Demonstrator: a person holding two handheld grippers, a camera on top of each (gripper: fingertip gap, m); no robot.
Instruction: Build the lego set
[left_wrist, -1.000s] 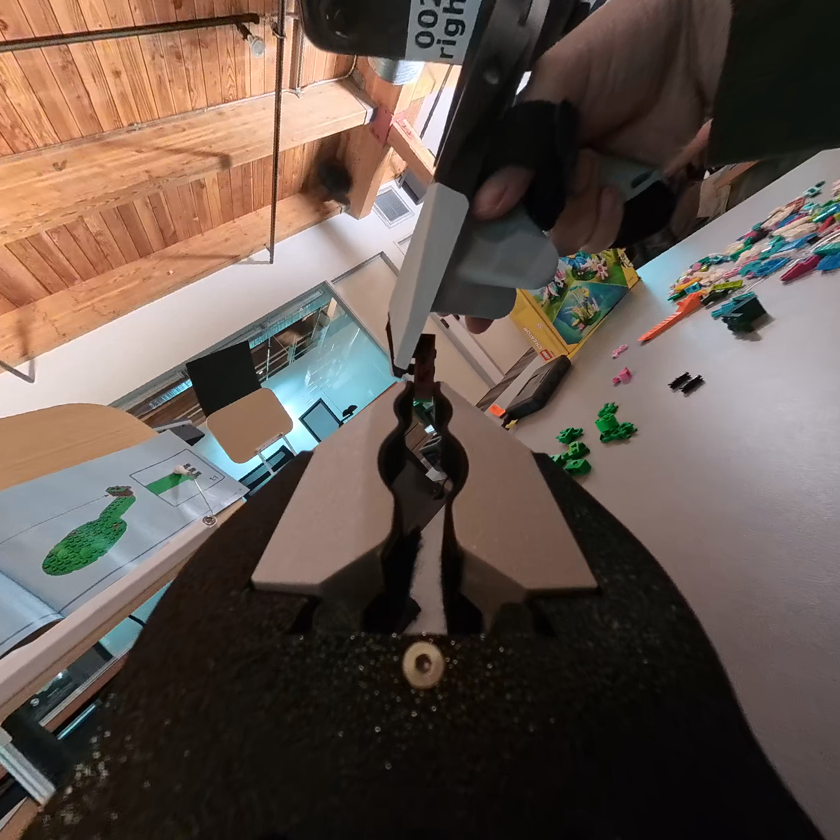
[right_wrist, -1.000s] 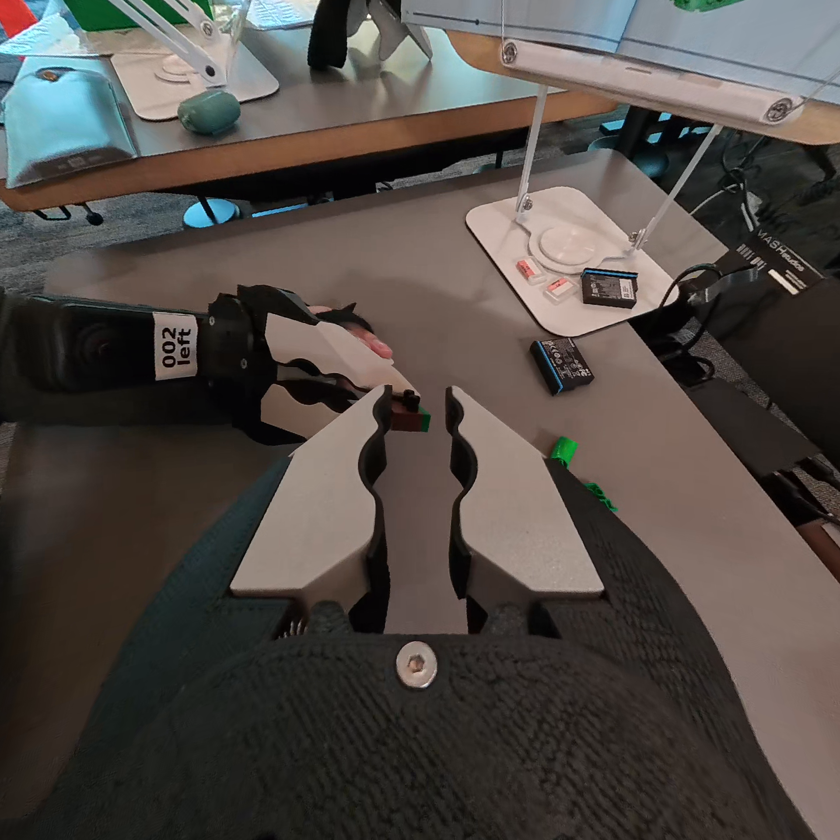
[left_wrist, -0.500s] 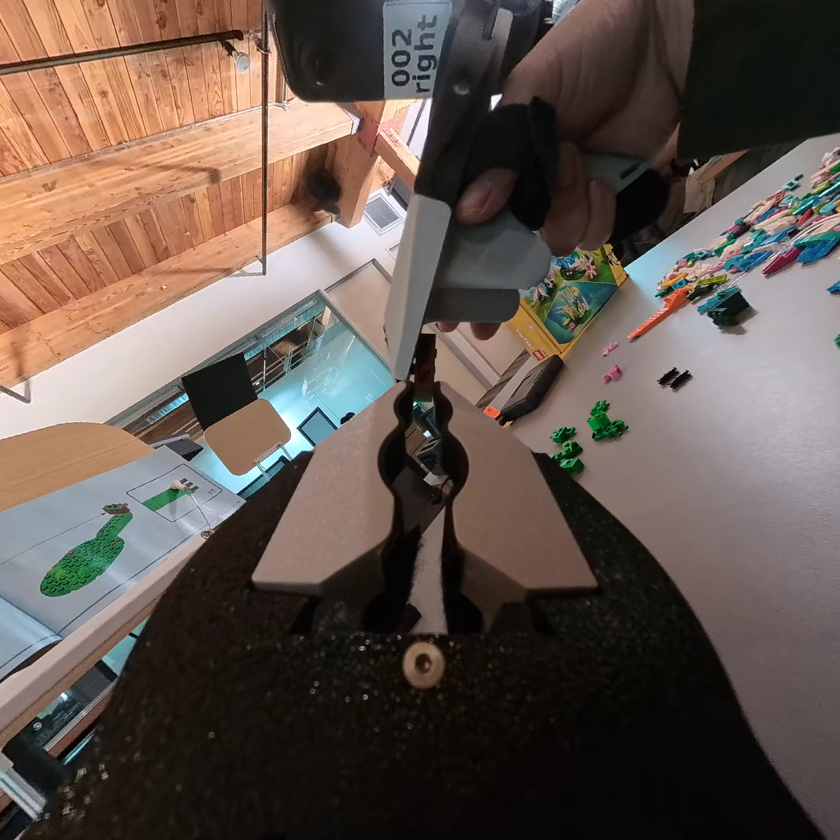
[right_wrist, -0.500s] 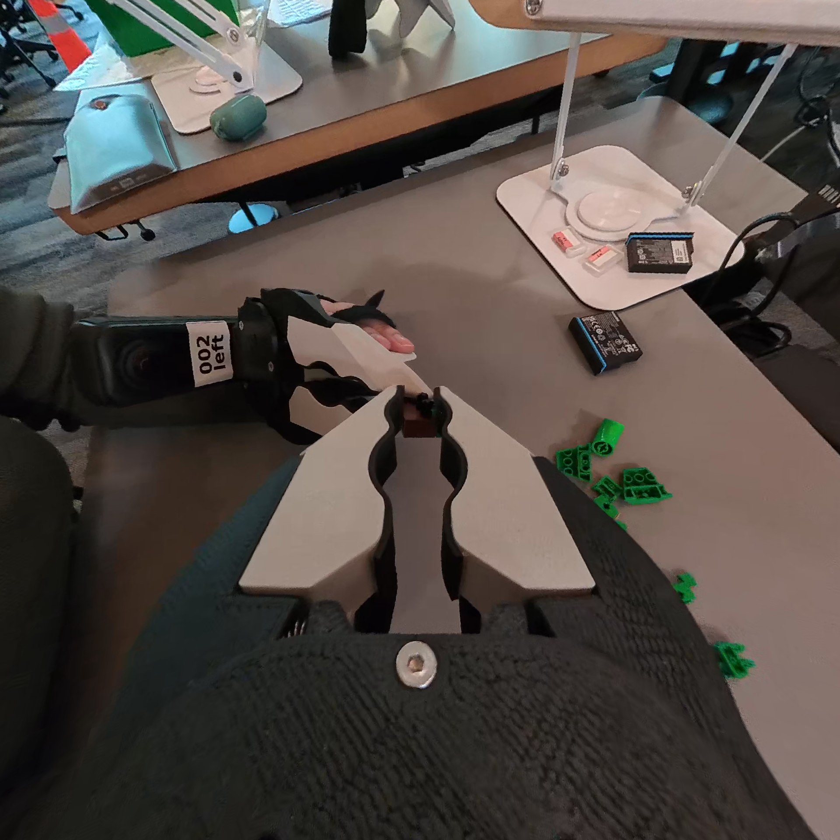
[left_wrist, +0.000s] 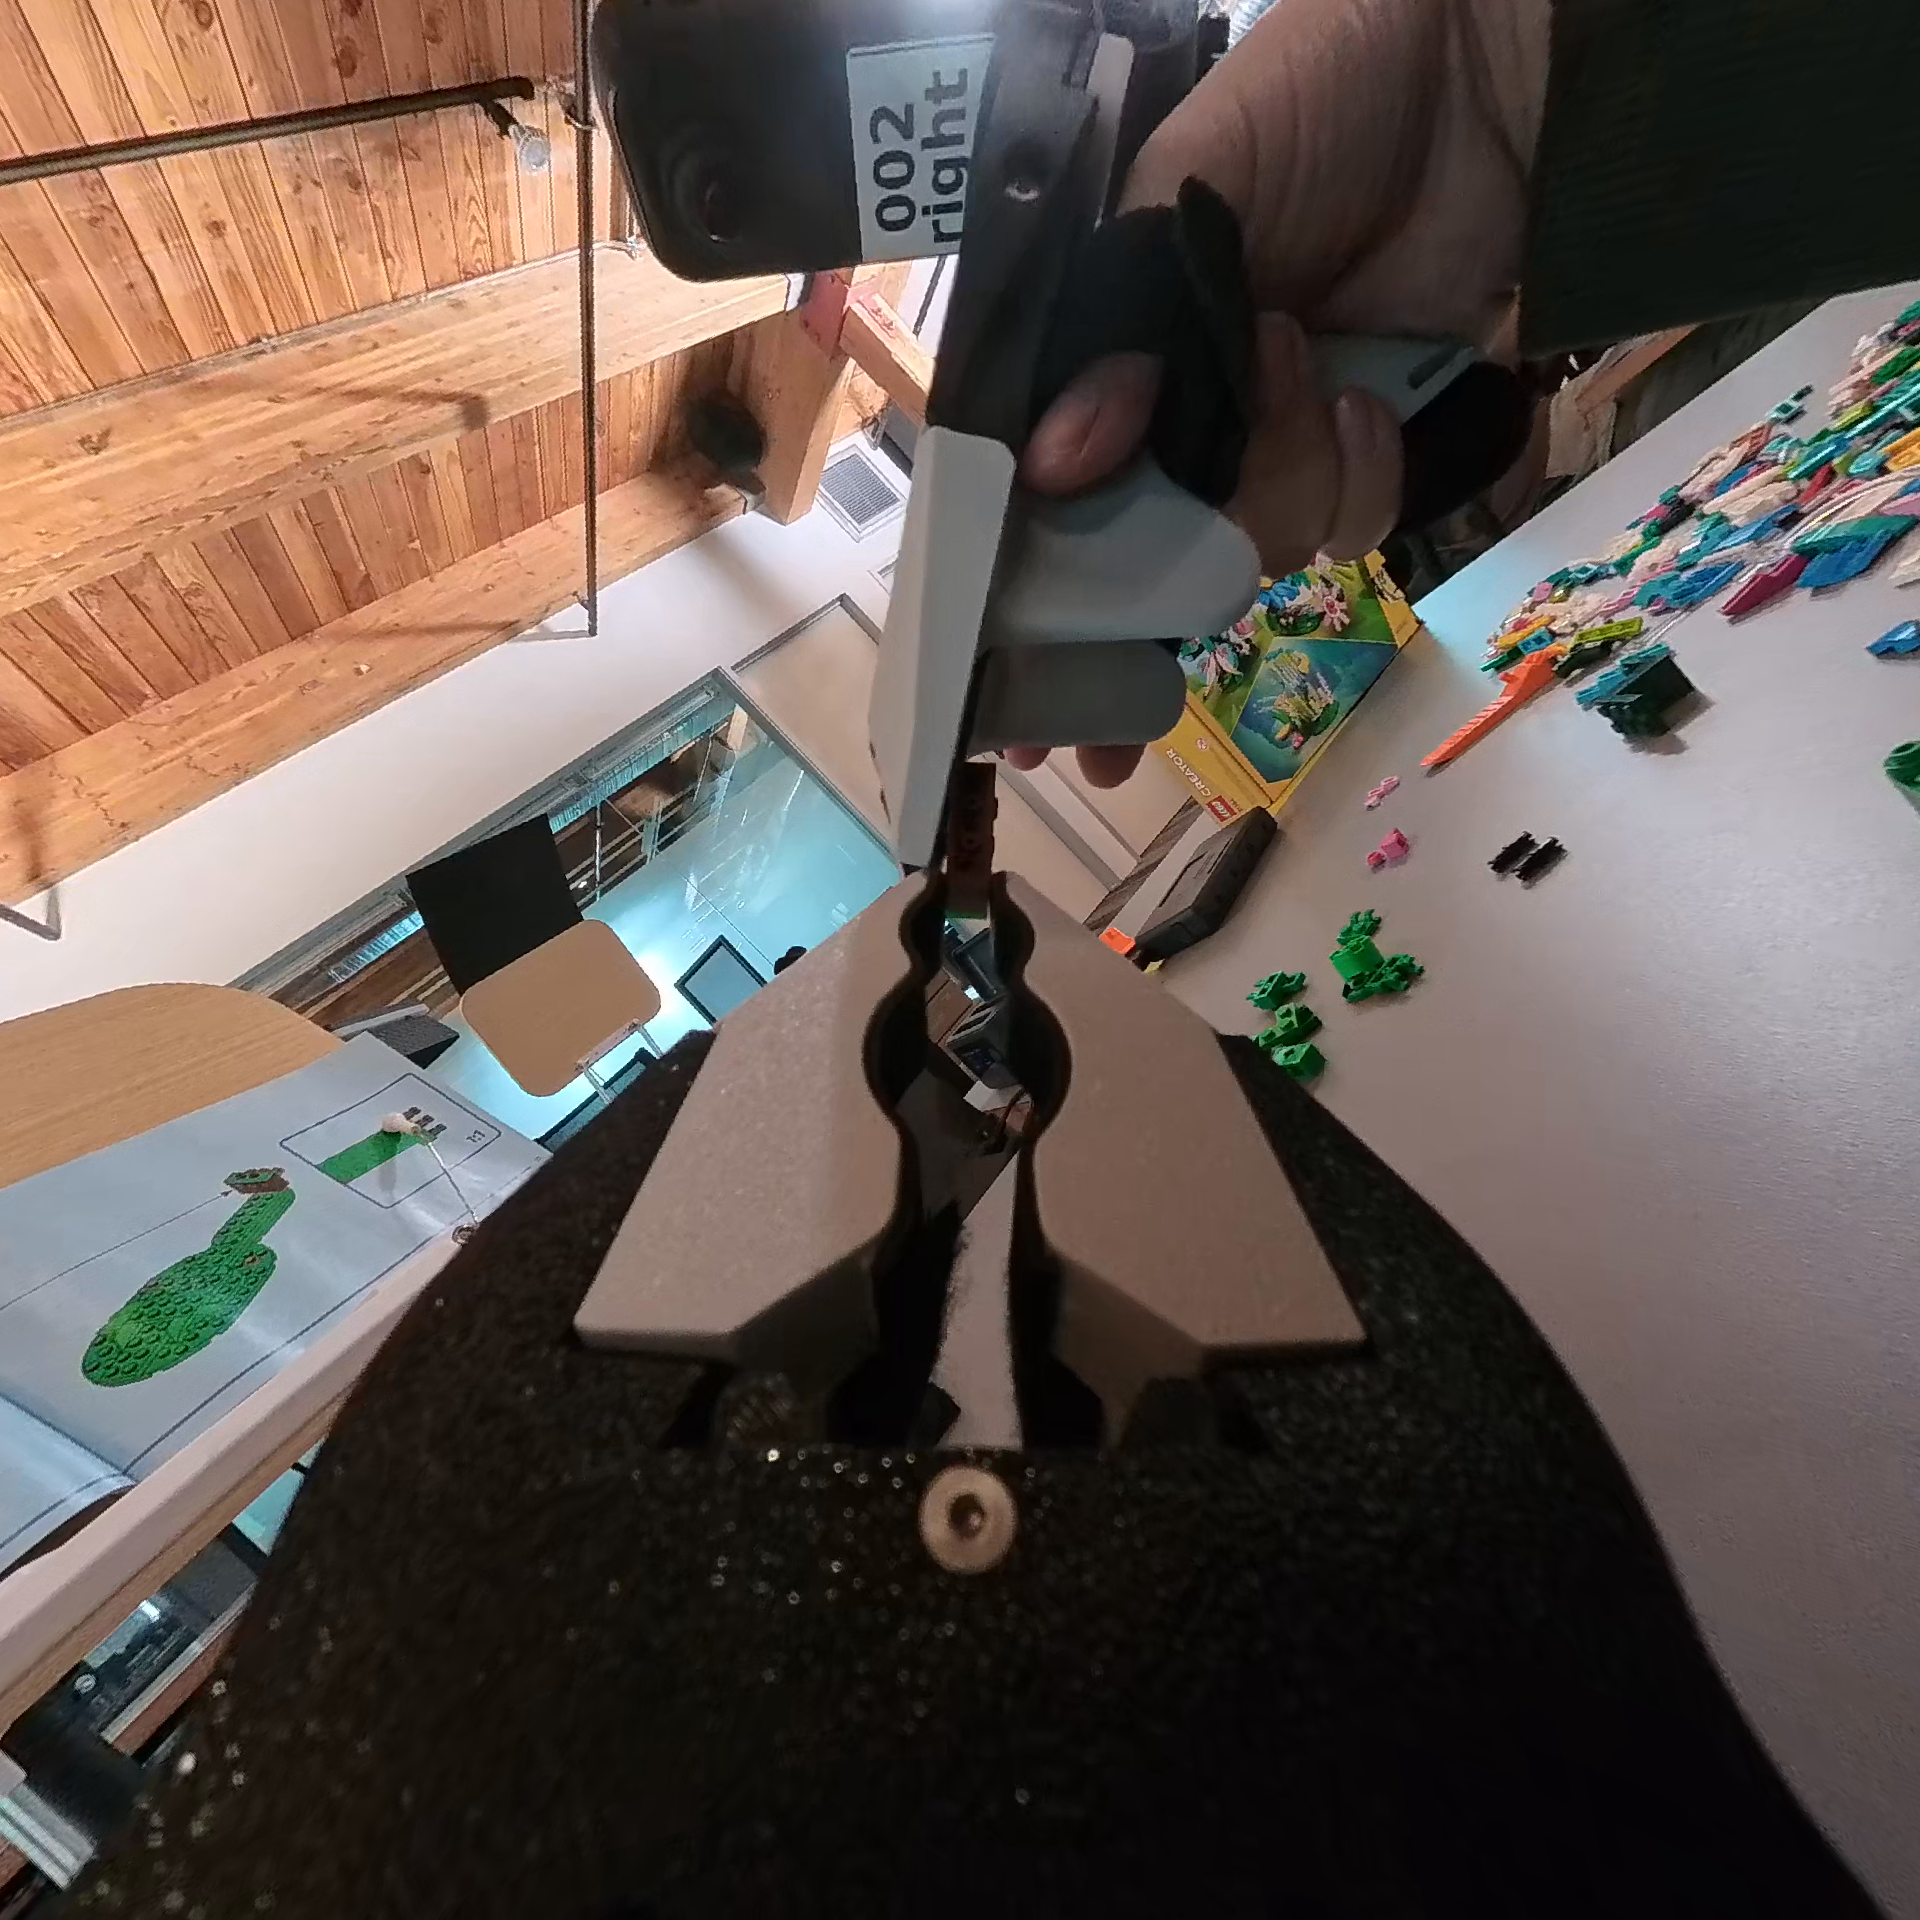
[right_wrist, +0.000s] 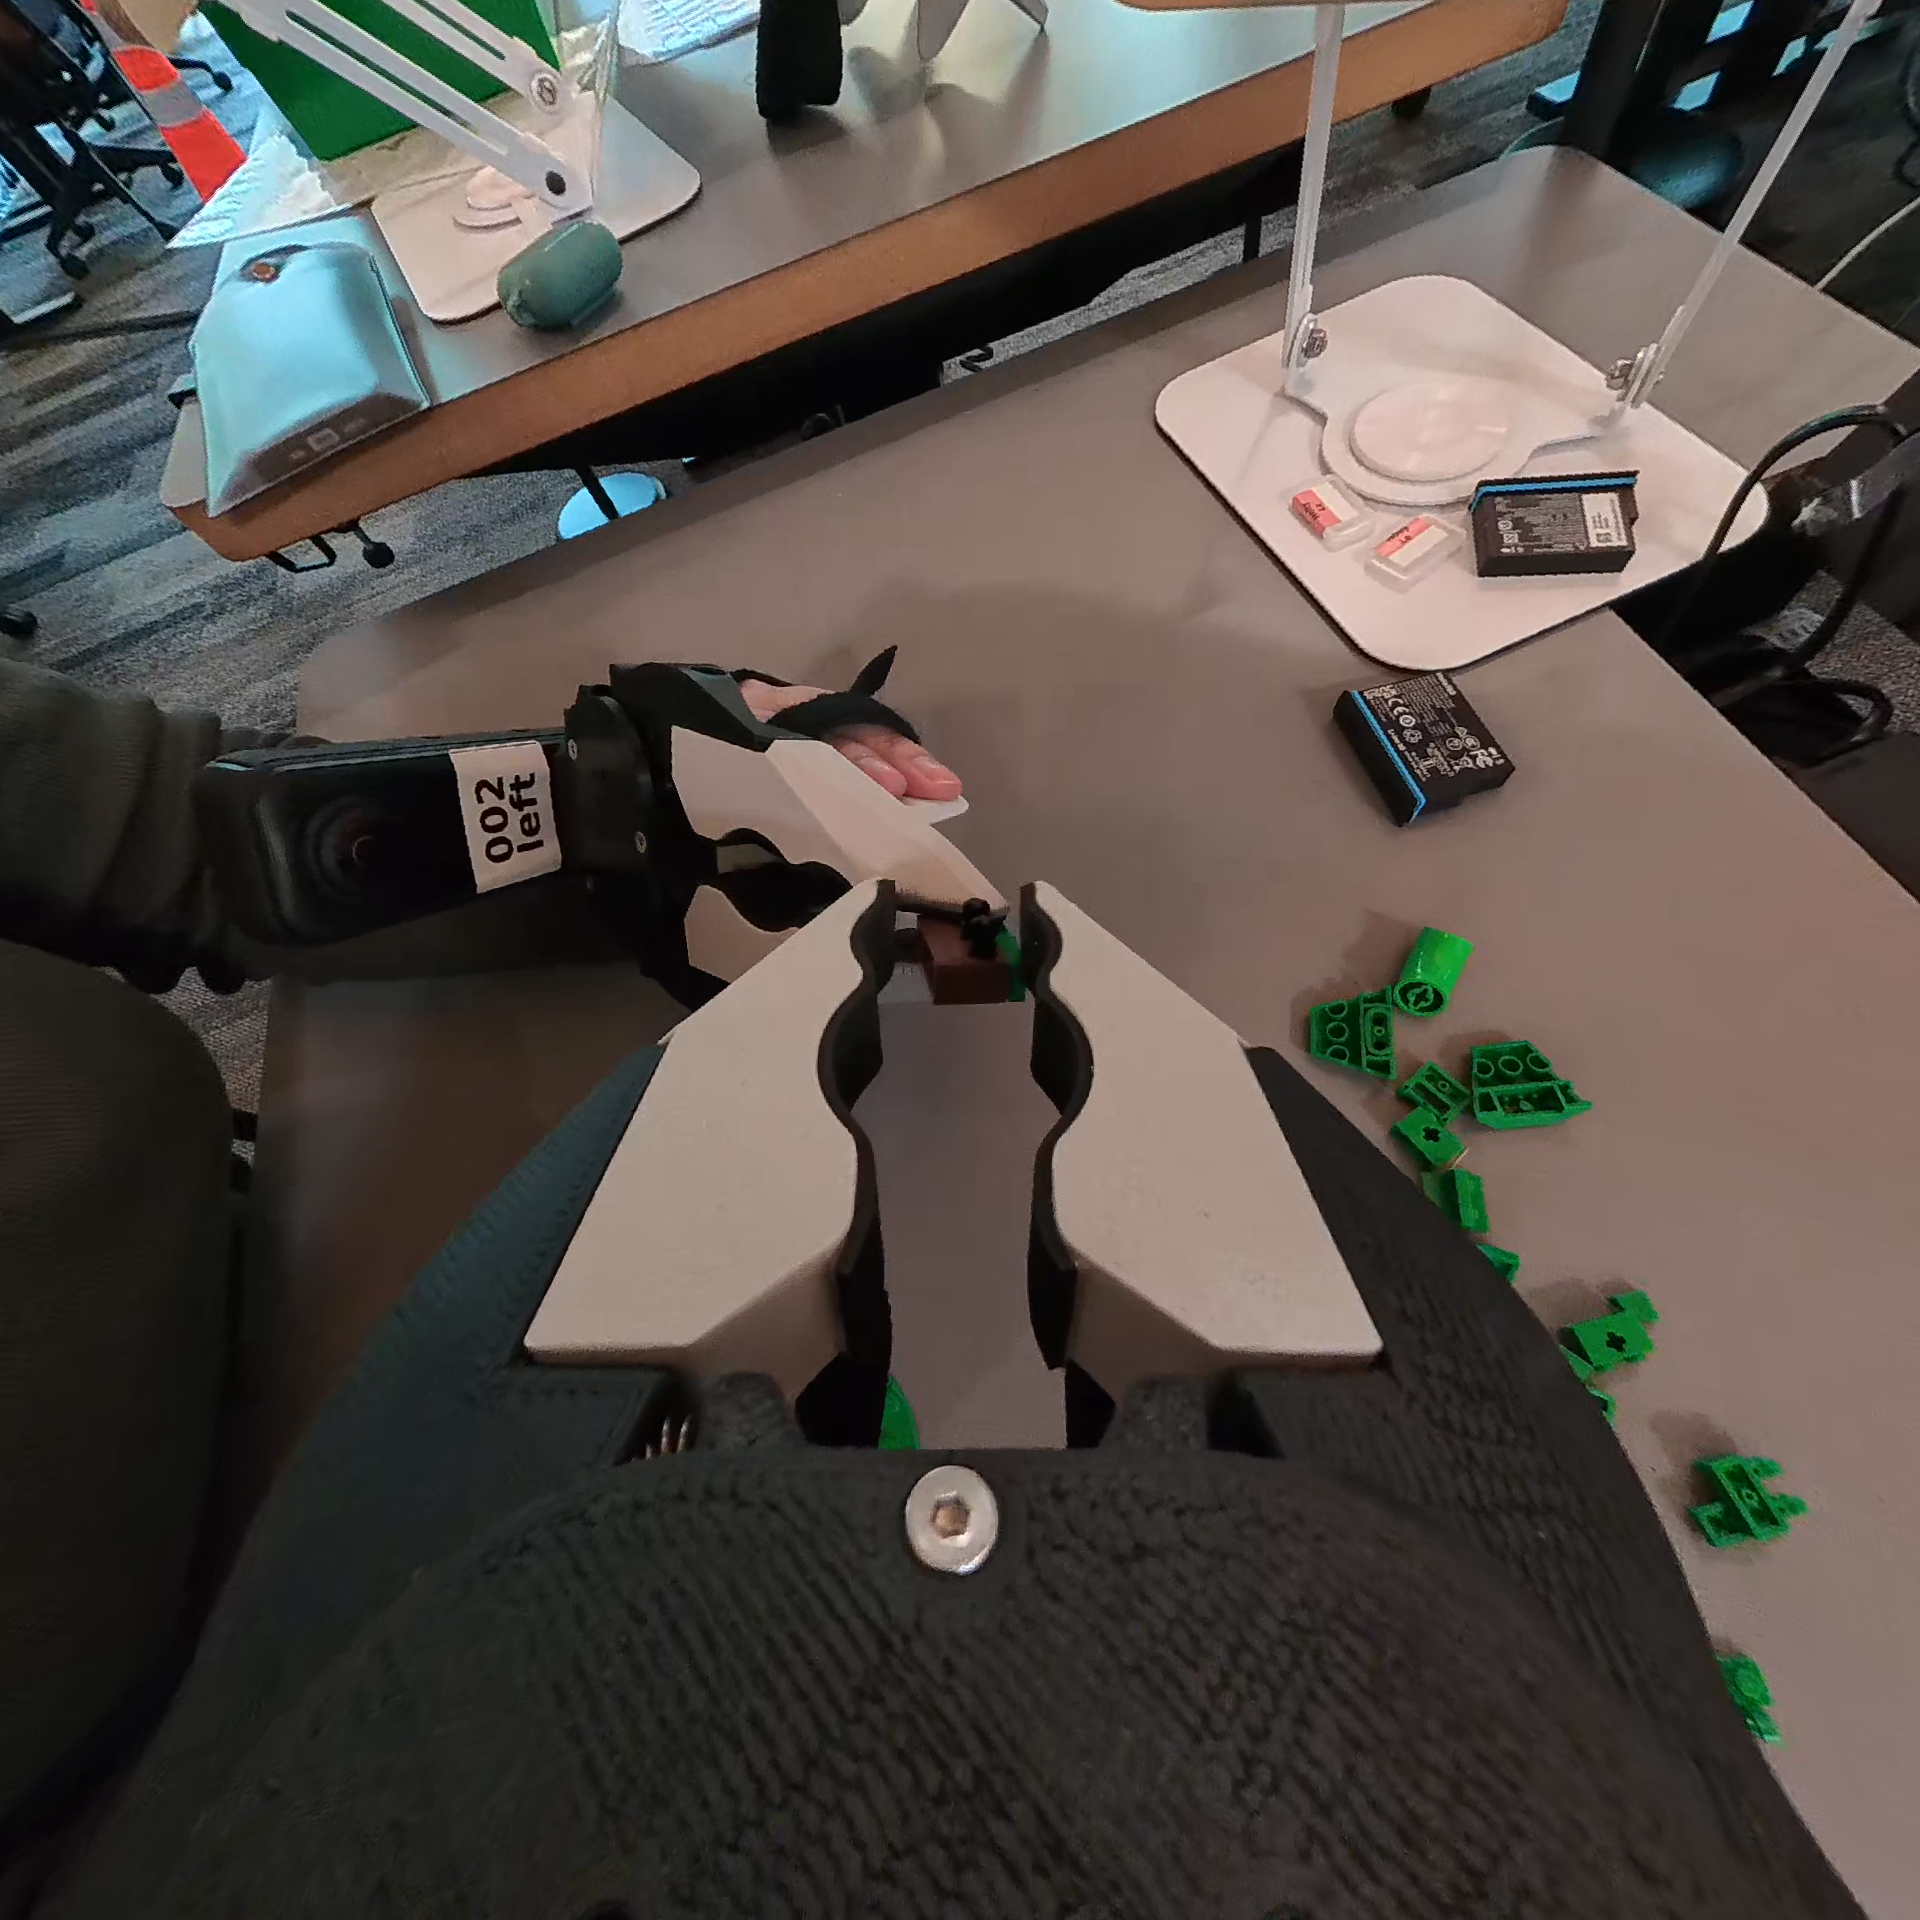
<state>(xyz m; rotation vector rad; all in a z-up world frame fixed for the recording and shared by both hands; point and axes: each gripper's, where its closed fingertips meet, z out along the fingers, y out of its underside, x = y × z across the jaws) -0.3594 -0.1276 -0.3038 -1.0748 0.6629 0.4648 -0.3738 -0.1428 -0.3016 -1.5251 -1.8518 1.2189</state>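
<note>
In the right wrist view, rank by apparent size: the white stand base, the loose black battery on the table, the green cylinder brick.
1. white stand base
2. black battery
3. green cylinder brick

Clear gaps; camera nearness doesn't change the order.

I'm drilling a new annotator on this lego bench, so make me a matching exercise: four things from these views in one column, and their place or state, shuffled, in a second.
Things
1. brown lego assembly
2. black battery pack
3. loose green bricks
4. yellow lego box

Places or states
A. lying flat on bare grey table, beside the white stand base
B. scattered on the table to the right gripper's right
C. at the far table edge, past the pink pieces
D. held off the table between both grippers' tips

Pairs: 1-D, 2-A, 3-B, 4-C
</note>
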